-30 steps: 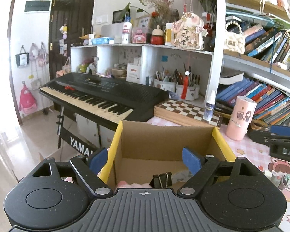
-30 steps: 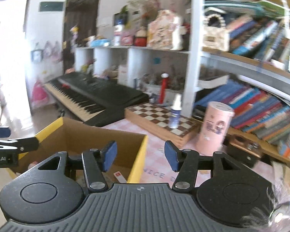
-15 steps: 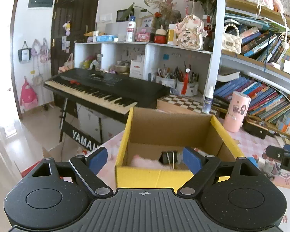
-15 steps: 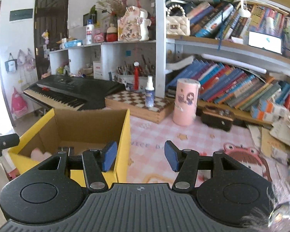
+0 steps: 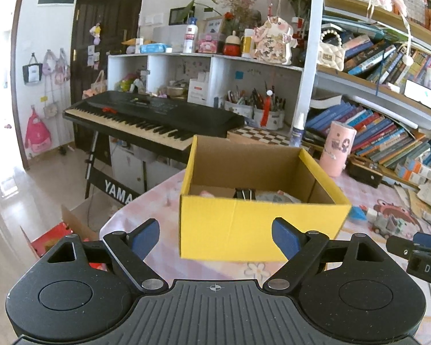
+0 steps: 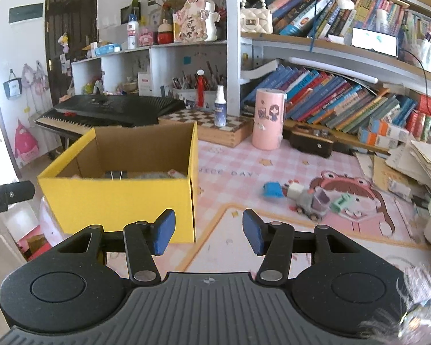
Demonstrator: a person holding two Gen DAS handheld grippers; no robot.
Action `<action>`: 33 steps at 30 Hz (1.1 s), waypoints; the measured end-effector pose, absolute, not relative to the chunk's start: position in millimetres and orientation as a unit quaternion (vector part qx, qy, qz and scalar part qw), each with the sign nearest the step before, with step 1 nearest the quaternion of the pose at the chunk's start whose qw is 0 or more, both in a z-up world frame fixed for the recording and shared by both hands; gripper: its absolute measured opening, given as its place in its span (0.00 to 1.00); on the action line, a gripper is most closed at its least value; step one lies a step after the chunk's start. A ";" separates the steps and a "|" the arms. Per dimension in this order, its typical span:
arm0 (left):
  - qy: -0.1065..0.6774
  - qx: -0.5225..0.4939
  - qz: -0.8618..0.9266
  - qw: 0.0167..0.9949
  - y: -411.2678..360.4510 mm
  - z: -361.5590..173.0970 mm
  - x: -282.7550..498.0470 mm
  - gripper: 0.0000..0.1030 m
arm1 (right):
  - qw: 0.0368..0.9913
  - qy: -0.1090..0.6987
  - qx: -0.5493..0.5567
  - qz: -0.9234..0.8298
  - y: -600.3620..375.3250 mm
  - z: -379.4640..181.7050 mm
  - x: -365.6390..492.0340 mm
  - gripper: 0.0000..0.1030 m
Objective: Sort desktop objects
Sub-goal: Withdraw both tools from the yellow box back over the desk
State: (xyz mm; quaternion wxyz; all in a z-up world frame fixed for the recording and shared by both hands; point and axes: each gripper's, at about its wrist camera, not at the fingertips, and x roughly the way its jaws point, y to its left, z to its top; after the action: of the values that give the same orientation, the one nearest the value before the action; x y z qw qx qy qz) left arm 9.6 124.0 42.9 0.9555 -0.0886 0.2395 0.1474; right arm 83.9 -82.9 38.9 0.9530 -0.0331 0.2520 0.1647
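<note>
Pink mat (image 6: 273, 172) littered with toys (image 6: 307, 198); both grippers (image 5: 215, 235) (image 6: 208, 231) released, empty; approach toys low, centred, then into box (image 6: 123, 198)

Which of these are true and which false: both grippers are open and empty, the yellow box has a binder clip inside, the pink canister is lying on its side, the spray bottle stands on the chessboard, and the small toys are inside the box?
1. The left gripper and right gripper are both open and empty. True.
2. The yellow box holds a black binder clip. True.
3. The pink canister lies on its side. False: it stands upright on the pink desk mat.
4. The spray bottle stands on the chessboard. True.
5. The small toys are inside the box. False: they lie on the mat, to the right of the box.
</note>
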 end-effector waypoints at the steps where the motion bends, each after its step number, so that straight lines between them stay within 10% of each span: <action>1: 0.242 -0.087 0.145 0.955 123.1 41.8 5.9 0.85 | 0.953 0.254 -0.034 0.163 -83.0 36.9 78.4 0.48; 33: 0.299 -0.057 0.041 0.952 68.9 11.8 -19.2 0.85 | 0.941 0.307 -0.056 0.132 -95.4 2.9 4.1 0.49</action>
State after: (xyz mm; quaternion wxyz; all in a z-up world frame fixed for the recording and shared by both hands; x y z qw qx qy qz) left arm -19.2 68.9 11.8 0.9517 -0.0567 0.2990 0.0413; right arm 4.1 -95.4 2.9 0.9410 -0.0561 0.3067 0.1318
